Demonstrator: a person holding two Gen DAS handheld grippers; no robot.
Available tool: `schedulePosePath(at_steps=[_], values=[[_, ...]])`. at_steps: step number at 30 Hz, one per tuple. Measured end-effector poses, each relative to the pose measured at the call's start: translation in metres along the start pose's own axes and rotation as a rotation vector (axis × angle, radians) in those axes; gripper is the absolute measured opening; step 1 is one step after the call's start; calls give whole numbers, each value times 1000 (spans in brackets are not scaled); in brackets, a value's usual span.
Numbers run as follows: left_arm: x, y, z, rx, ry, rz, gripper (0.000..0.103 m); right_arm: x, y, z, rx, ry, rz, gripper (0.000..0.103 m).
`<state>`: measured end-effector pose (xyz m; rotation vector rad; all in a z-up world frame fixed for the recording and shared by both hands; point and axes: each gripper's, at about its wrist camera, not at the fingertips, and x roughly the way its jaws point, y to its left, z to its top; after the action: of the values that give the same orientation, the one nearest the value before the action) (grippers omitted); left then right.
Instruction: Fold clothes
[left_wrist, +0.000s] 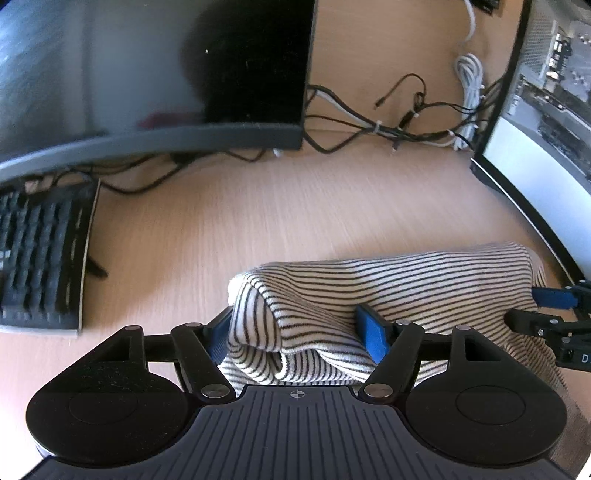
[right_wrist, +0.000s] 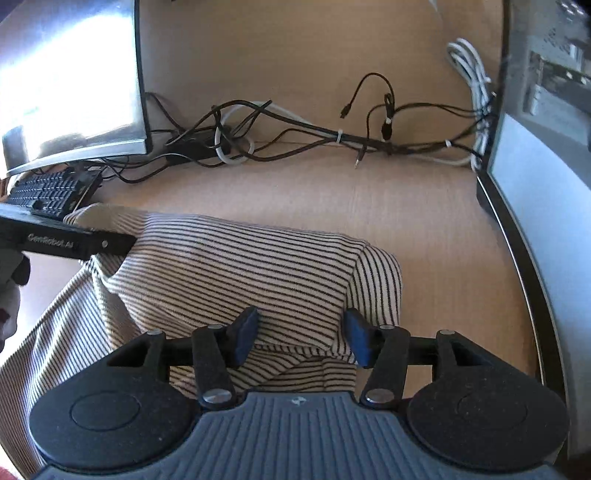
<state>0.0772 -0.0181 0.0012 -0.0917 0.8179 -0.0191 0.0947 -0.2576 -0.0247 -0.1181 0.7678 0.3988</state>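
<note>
Office desk: monitor (left_wrist: 155, 66), keyboard (left_wrist: 40, 258), tangled cables (right_wrist: 295, 136).

Surface: we saw a wooden desk (left_wrist: 229, 221).
On it: striped garment (left_wrist: 369, 295), keyboard (left_wrist: 37, 258), monitors (left_wrist: 147, 74), cables (right_wrist: 295, 129) at the back edge.

The only wording that reads clearly is "GenRobot.AI", printed in pale letters along the black body of the left hand-held gripper (right_wrist: 77, 242) as the right wrist view shows it. In the left wrist view, the right hand-held gripper (left_wrist: 546, 310) bears a pale "D" at the picture's edge, the rest cut off.
</note>
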Motion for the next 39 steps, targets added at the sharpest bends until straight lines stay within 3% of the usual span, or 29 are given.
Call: schedulePosePath(at_steps=[4, 8, 9, 11, 16, 20, 22, 24, 27, 30, 35, 39], values=[[12, -1, 12, 20, -10, 16, 74, -11, -4, 27, -29, -11, 40, 54], [5, 1, 13, 2, -5, 6, 76, -14, 5, 63, -109, -87, 151, 77], [2, 2, 11, -1, -4, 3, 77, -5, 9, 71, -133, -83, 183, 77], [0, 6, 8, -16, 4, -2, 83, 23, 21, 85, -182, -48, 221, 77], [-9, 15, 4, -69, 9, -7, 83, 77, 55, 93, -350, 87, 311, 78], [-26, 22, 6, -103, 0, 9, 88, 96, 52, 93, -286, 182, 369, 83], [-33, 24, 8, -119, -11, 16, 90, 97, 44, 94, -217, 211, 409, 75], [-38, 24, 10, -129, -22, 15, 90, 88, 45, 91, -231, 201, 417, 47], [-44, 30, 13, -172, -28, -6, 94, 63, 54, 89, -301, 145, 403, 31], [-49, 36, 15, -219, -34, -30, 94, 30, 63, 79, -361, 65, 392, 29], [-58, 47, 20, -297, -44, -70, 94, -12, 94, 26, -536, -66, 281, 28], [-53, 39, 18, -278, -13, -76, 94, -21, 96, 6, -424, -84, 271, 33]])
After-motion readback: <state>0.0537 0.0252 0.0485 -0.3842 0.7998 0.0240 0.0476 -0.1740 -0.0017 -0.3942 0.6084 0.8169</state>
